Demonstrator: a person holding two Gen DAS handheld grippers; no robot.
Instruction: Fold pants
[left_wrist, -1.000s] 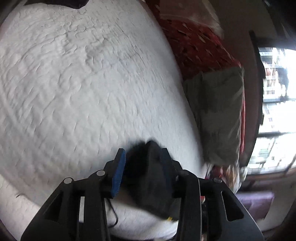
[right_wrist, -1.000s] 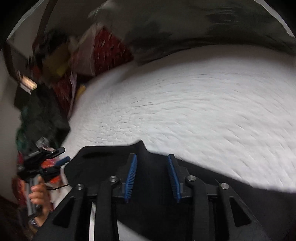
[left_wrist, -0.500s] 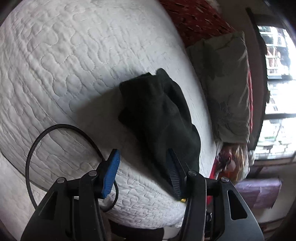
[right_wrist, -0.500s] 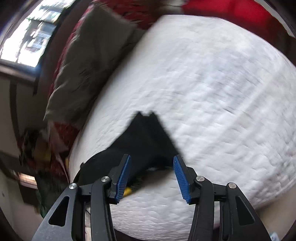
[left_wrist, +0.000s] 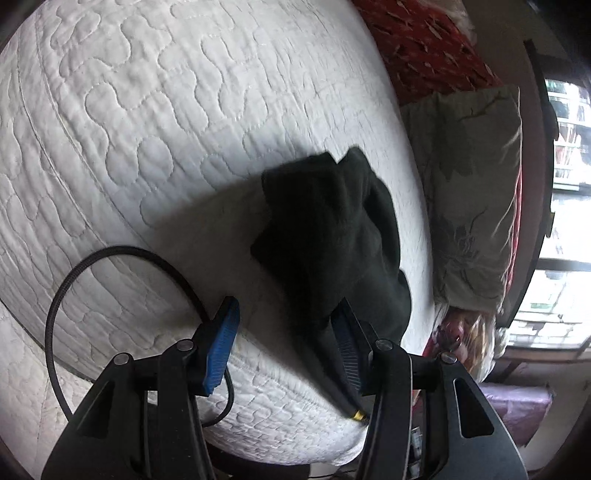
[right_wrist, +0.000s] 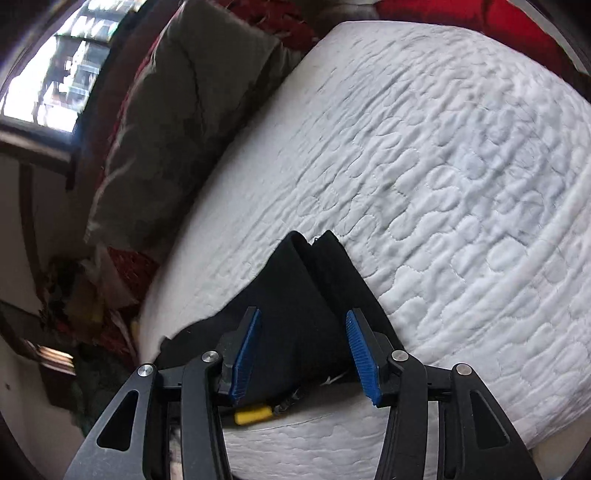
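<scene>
Black pants (left_wrist: 332, 236) lie in a rumpled heap on the white quilted mattress (left_wrist: 155, 122), close to its near corner and edge. In the left wrist view the cloth is bunched, with thick soft folds and a raised point at the far end; one part hangs down over the mattress edge. In the right wrist view the pants (right_wrist: 295, 306) show two flat layers that meet in a sharp crease and end in two points.

Both tongs have just been opening. The left tongs (left_wrist: 284, 347) stand released: the blue pad on the left is over bare mattress, and the other pad is partly behind the cloth, but they do not press it. The right tongs (right_wrist: 304, 350) are released too, with the pants seen between the pads, not squeezed.

A grey-green pillow (left_wrist: 472, 192) lies beside the mattress.
</scene>
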